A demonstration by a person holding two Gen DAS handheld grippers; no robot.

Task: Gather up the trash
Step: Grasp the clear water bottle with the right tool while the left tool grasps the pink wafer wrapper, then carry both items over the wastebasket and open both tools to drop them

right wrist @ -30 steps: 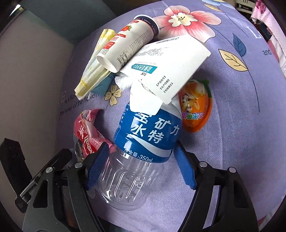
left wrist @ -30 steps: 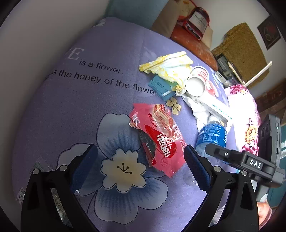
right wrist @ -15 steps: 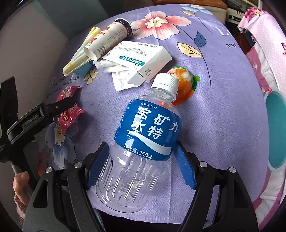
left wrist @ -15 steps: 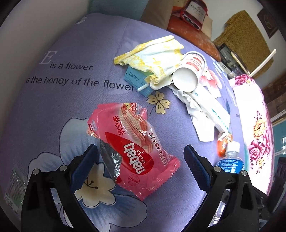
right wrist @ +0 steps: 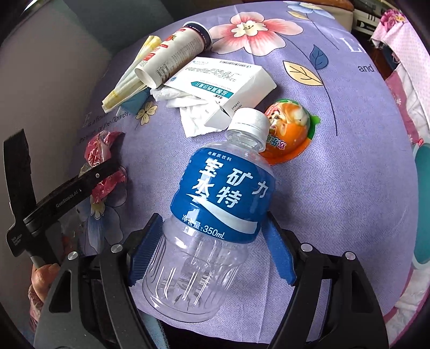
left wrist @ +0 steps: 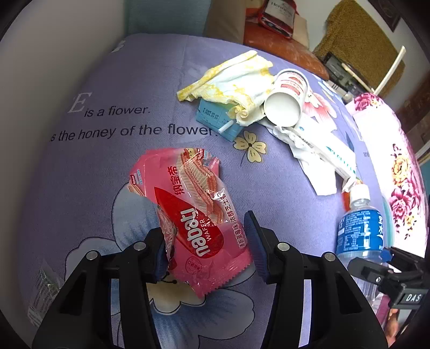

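A pink wafer wrapper (left wrist: pixel 196 214) lies on the purple flowered bedspread (left wrist: pixel 107 166). My left gripper (left wrist: pixel 205 228) is closing on it, both blue pads touching its crumpled lower sides. My right gripper (right wrist: pixel 212 220) is shut on an empty clear water bottle (right wrist: pixel 223 193) with a blue label and white cap, held just above the cover. In the left wrist view the bottle (left wrist: pixel 360 233) shows at the right. Further back lie a paper cup (left wrist: pixel 285 104), a yellow-white wrapper (left wrist: pixel 233 77), a small blue carton (left wrist: pixel 215 118), a white medicine box (right wrist: pixel 223 83), crumpled tissue (right wrist: pixel 188 107) and an orange jelly cup (right wrist: pixel 290 134).
A small clear packet (left wrist: pixel 40 292) lies at the bedspread's near left edge. A pink floral cloth (left wrist: pixel 397 161) runs along the right side. Behind the bed stand a red box (left wrist: pixel 279 13) and a brown-covered chair (left wrist: pixel 360 40). A hand (right wrist: pixel 40 276) holds the left gripper's handle.
The left gripper's jaws have come in from wide apart onto the pink wrapper, which has buckled narrower. The right gripper has drawn back from the pile with the bottle still in it.
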